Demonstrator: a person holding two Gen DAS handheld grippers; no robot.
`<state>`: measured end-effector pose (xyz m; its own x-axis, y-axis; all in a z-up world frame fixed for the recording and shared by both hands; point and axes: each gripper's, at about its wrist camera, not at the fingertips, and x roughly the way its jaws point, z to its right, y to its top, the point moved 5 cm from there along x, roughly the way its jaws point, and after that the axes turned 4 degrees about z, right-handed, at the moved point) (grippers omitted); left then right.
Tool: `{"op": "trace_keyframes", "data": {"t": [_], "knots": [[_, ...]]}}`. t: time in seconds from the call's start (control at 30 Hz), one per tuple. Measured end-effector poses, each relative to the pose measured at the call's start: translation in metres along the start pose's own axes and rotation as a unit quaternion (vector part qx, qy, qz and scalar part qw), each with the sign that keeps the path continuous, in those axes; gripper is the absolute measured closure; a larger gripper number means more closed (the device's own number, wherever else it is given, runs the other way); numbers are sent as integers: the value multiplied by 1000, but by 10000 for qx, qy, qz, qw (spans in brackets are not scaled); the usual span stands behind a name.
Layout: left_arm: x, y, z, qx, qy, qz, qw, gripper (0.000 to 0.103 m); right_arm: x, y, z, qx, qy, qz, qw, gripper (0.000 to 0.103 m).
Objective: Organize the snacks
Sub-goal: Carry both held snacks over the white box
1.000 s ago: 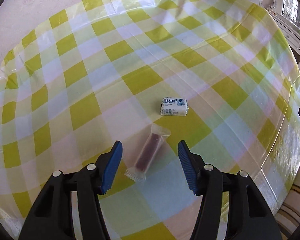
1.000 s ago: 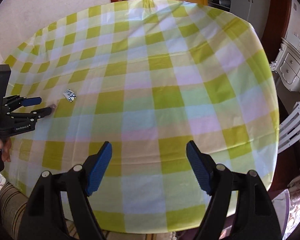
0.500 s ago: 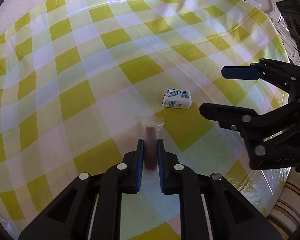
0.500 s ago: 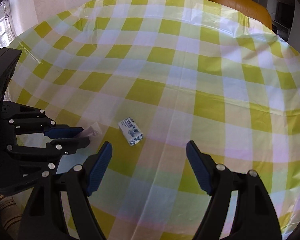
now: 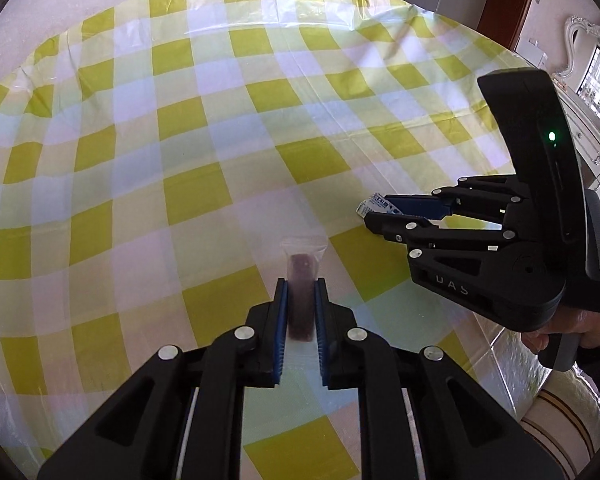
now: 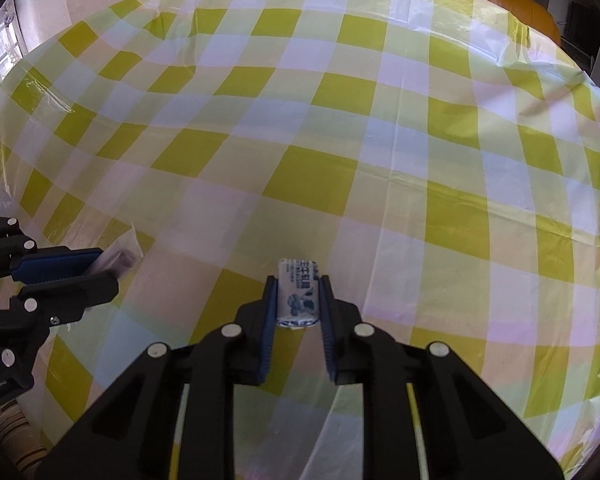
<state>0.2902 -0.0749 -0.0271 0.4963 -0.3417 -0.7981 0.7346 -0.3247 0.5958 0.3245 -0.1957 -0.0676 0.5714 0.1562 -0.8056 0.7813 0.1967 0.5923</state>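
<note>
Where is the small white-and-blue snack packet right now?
In the right wrist view, the white-and-blue packet sits between the right tongs, over the checked tablecloth; the left tongs hold the clear-wrapped brown bar to its left.

Landmark: checked tablecloth (image 5: 204, 128) on the table. Left gripper (image 5: 300, 300) over its near part, clamped on the clear-wrapped snack bar (image 5: 301, 280), whose far end sticks out past the fingertips. Right gripper (image 6: 298, 298) just to the right of that, clamped on the small wrapped snack (image 6: 299, 294). Both snacks sit near the tablecloth's near edge.
</note>
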Motion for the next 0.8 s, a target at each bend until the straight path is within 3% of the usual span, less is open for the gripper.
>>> {"op": "trace_keyframes", "data": {"t": [0.2, 0.43, 0.67, 0.8], "knots": [[-24, -7, 44, -43, -319, 130, 9994, 90, -52, -35, 31, 613, -738, 80, 9954, 83], [-52, -30, 153, 136, -1212, 141, 9924, 90, -155, -114, 87, 1399, -1764, 163, 9742, 83], [-76, -67, 273, 401, -2283, -221, 9725, 90, -246, -212, 136, 2096, -2669, 74, 9406, 83], [-84, -93, 326, 444, -2701, -550, 9602, 90, -286, -264, 154, 2472, -3046, 17, 9198, 83]]}}
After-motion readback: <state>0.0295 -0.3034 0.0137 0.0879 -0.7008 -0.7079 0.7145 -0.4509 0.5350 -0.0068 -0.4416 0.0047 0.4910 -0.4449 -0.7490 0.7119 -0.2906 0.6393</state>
